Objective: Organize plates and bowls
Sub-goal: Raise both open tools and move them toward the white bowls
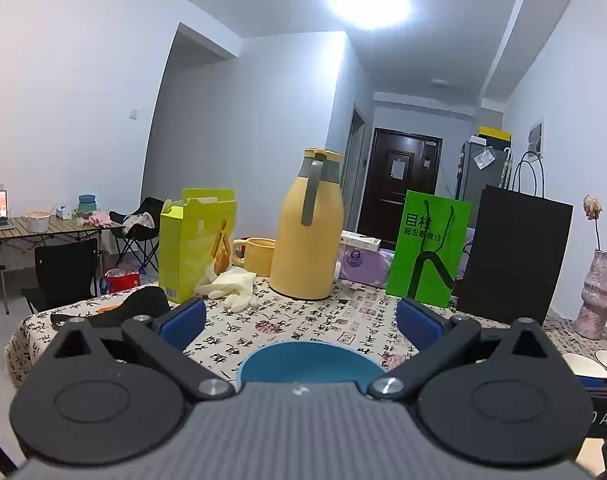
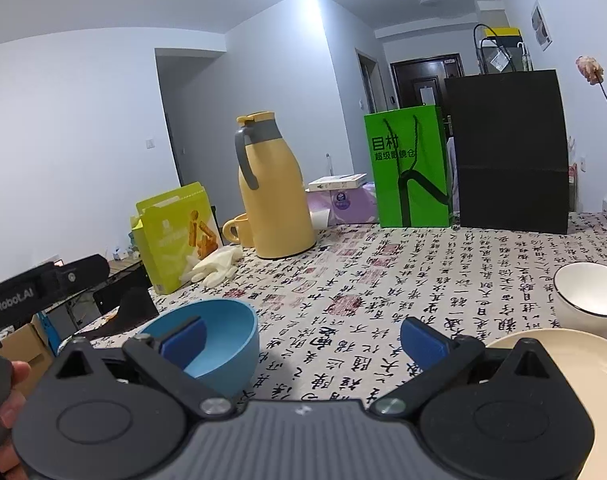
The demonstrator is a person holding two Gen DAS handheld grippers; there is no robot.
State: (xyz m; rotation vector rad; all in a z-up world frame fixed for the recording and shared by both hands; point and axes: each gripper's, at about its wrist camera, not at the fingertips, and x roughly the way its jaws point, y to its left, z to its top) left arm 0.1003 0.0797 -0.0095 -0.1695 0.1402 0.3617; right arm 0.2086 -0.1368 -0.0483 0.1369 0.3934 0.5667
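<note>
A blue bowl [image 1: 309, 362] sits on the patterned tablecloth right below my left gripper [image 1: 301, 326], which is open and empty above its near rim. In the right wrist view the blue bowl [image 2: 219, 344] lies at the lower left, partly behind my left finger pad. My right gripper [image 2: 303, 340] is open and empty over bare cloth. A white bowl [image 2: 587, 300] stands at the right and a cream plate [image 2: 575, 364] lies just in front of it. Two white dishes [image 1: 583, 364] also show at the right edge of the left wrist view.
At the back of the table [image 2: 403, 272] stand a yellow thermos jug [image 2: 275, 188], a yellow mug [image 2: 237, 230], a green-yellow box [image 2: 175, 236], white gloves [image 2: 215, 266], a green bag [image 2: 409, 168], a black bag [image 2: 511, 148] and a pink vase [image 1: 597, 296].
</note>
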